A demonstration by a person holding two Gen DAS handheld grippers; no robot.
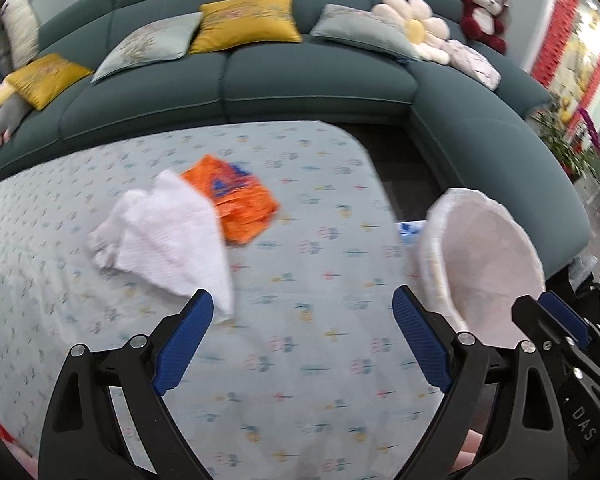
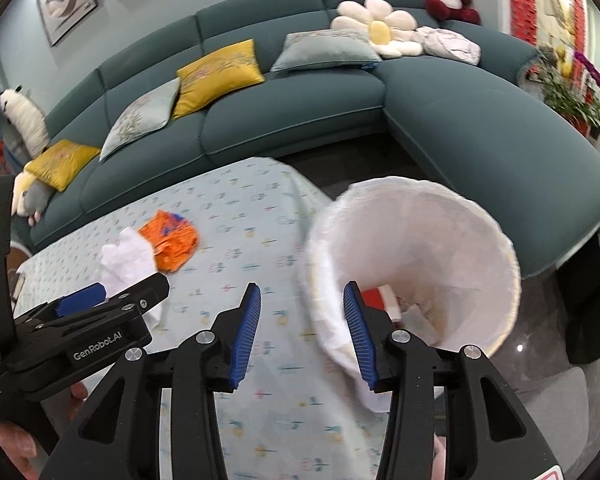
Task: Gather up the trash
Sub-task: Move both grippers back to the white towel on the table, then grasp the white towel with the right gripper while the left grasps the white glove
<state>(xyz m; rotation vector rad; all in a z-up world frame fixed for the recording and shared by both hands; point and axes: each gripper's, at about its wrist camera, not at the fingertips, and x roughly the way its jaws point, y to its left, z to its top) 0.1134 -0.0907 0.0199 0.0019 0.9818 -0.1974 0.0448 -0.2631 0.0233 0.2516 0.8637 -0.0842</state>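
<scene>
Left claw: my left gripper (image 1: 302, 334) hangs over the patterned tablecloth (image 1: 300, 360) with its blue pads spread wide; nothing sits between them; a corner of the white tissue (image 1: 164, 236) lies just past the tip of one pad, whether touching I cannot tell

Right claw: my right gripper (image 2: 300, 332) has its jaws parted and bare; the cloth shows through the gap; the bin's liner edge lies just behind one pad, not pinched

Trash on table: the crumpled white tissue rests on the cloth; the orange wrapper (image 1: 236, 202) with blue print lies right against its far side, partly tucked under it

Bin: the white-lined trash bin (image 2: 432, 248) stands off the table's edge, beside my right claw, mouth tilted toward me; a few scraps, one red and white, lie at its bottom

Claws together: in the right wrist view my left claw shows at the lower left, near the tissue

Beyond: a dark teal sofa (image 1: 300, 80) curves behind the table, carrying yellow and grey cushions, a flower pillow (image 1: 414, 28) and a red plush toy (image 1: 482, 8)
</scene>
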